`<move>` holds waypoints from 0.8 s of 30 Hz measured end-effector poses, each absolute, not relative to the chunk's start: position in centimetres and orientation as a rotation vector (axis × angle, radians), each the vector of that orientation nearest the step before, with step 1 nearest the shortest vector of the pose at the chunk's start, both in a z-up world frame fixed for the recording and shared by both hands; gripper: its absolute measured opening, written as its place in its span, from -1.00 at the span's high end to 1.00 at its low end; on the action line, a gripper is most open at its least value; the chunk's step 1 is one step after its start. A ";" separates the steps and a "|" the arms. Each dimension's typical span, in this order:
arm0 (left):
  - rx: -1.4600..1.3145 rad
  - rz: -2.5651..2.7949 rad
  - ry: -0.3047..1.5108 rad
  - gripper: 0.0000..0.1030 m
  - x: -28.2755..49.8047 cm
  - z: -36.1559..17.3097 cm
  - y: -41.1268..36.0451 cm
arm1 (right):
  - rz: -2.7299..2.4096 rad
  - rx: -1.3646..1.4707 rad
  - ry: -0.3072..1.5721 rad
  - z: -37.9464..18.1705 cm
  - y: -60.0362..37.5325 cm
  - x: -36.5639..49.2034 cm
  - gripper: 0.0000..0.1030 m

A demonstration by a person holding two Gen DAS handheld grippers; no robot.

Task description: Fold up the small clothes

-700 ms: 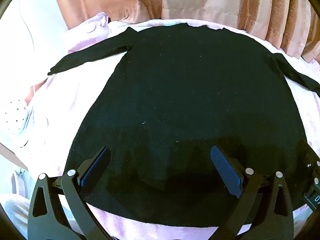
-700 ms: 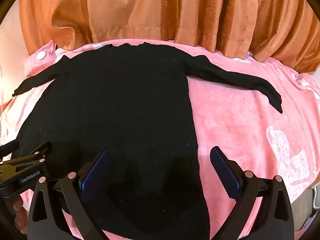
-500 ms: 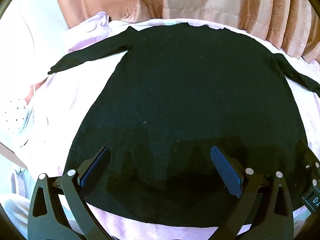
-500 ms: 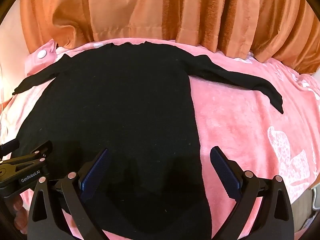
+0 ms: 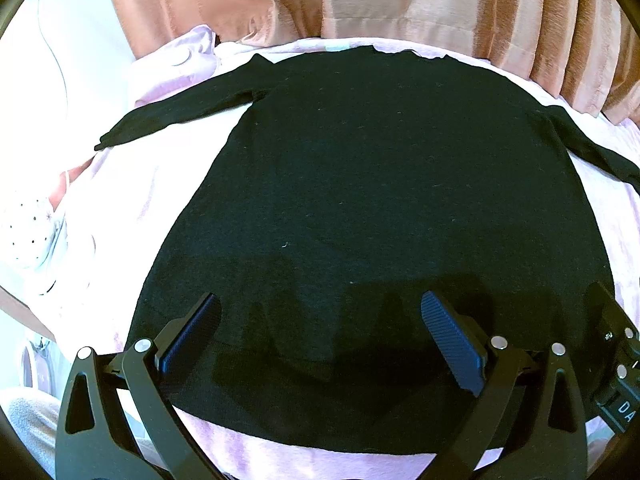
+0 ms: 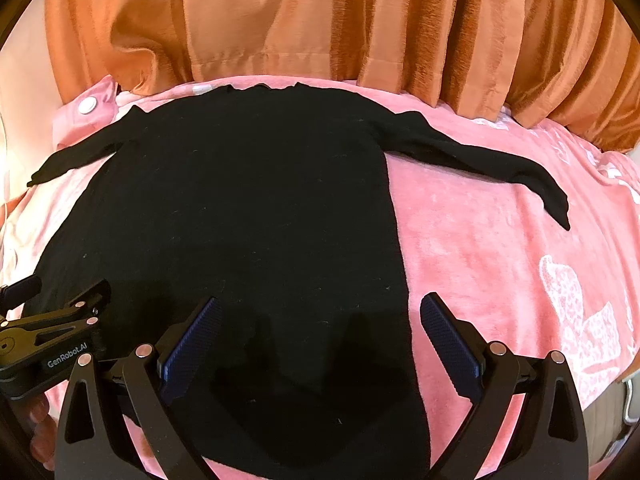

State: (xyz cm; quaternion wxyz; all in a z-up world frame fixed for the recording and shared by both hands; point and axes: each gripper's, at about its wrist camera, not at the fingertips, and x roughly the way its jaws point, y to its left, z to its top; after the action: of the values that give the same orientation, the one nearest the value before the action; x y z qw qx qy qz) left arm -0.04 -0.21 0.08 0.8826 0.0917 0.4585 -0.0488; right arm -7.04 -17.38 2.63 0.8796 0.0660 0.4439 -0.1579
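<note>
Left wrist: left gripper (image 5: 320, 336) spread wide, empty, poised over hem of black top (image 5: 372, 200) lying flat on pink blanket (image 5: 132, 200).

Right wrist: right gripper (image 6: 320, 336) likewise agape, gripping nothing, above top's right edge.

Both wrist cameras look forward and down from near the hem of the black sweater (image 5: 380, 200), toward the curtain (image 6: 320, 20); the left one sits apparently further left, both sharing it.

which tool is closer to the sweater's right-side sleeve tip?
Right. The right tool hovers open over the black sweater's right edge, with the sleeve tip ahead to its right. The left tool sits open over the hem, further left.
</note>
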 end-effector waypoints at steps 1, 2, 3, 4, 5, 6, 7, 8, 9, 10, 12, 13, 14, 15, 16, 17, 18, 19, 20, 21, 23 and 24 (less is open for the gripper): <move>0.190 -0.102 0.955 -0.90 -0.1 0.1 -0.2 | -0.329 0.137 0.925 2.7 -17.4 -7.1 -0.90; 0.192 -0.102 0.956 -0.90 0.0 0.1 -0.3 | -0.329 0.136 0.924 2.7 -17.3 -7.0 -0.90; 0.192 -0.102 0.957 -0.90 0.0 0.1 -0.3 | -0.329 0.134 0.925 2.7 -17.3 -7.0 -0.90; 0.189 -0.102 0.956 -0.90 0.0 0.1 -0.3 | -0.329 0.134 0.925 2.7 -17.3 -7.0 -0.90; 0.189 -0.101 0.957 -0.90 -0.1 0.1 -0.3 | -0.327 0.136 0.925 2.7 -17.3 -7.0 -0.90; 0.189 -0.102 0.957 -0.90 -0.1 0.1 -0.3 | -0.328 0.136 0.925 2.7 -17.3 -7.0 -0.90; 0.191 -0.102 0.957 -0.90 -0.1 0.1 -0.4 | -0.329 0.135 0.924 2.7 -17.2 -7.0 -0.90; 0.192 -0.101 0.956 -0.90 -0.1 0.1 -0.4 | -0.329 0.134 0.923 2.7 -17.2 -7.0 -0.90; 0.192 -0.101 0.956 -0.90 -0.2 0.1 -0.5 | -0.328 0.135 0.924 2.7 -17.2 -7.0 -0.90; 0.192 -0.103 0.956 -0.90 -0.2 0.1 -0.5 | -0.328 0.135 0.923 2.7 -17.2 -7.0 -0.90; 0.191 -0.102 0.955 -0.90 -0.2 0.1 -0.5 | -0.328 0.134 0.924 2.7 -17.2 -7.0 -0.90; 0.191 -0.102 0.955 -0.90 -0.2 0.0 -0.6 | -0.328 0.133 0.924 2.7 -17.2 -6.9 -0.90; 0.191 -0.102 0.956 -0.90 -0.2 0.0 -0.6 | -0.328 0.133 0.924 2.7 -17.2 -6.9 -0.90; 0.192 -0.101 0.955 -0.90 -0.2 0.0 -0.7 | -0.329 0.134 0.924 2.7 -17.2 -6.9 -0.90; 0.192 -0.099 0.953 -0.90 -0.2 0.0 -0.7 | -0.328 0.133 0.924 2.7 -17.2 -6.9 -0.90; 0.192 -0.099 0.952 -0.90 -0.2 0.0 -0.7 | -0.329 0.133 0.923 2.7 -17.2 -6.9 -0.90; 0.193 -0.098 0.952 -0.90 -0.2 0.0 -0.7 | -0.329 0.133 0.923 2.7 -17.1 -6.9 -0.90; 0.191 -0.097 0.951 -0.90 -0.3 0.0 -0.7 | -0.329 0.133 0.924 2.7 -17.2 -6.9 -0.90; 0.190 -0.095 0.952 -0.90 -0.2 0.0 -0.7 | -0.329 0.134 0.925 2.7 -17.2 -6.9 -0.90; 0.189 -0.092 0.953 -0.90 -0.2 -0.1 -0.7 | -0.329 0.134 0.925 2.7 -17.2 -6.9 -0.90; 0.189 -0.091 0.958 -0.90 -0.2 -0.1 -0.6 | -0.330 0.131 0.925 2.7 -17.2 -6.8 -0.90; 0.187 -0.093 0.961 -0.90 -0.1 -0.1 -0.5 | -0.329 0.132 0.925 2.7 -17.2 -6.8 -0.90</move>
State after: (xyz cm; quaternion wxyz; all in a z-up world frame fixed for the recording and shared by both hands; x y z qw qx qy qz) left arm -0.10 -0.53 -0.14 0.8816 0.0900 0.4613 -0.0447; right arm -6.82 -17.17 2.68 0.8798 0.0635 0.4438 -0.1580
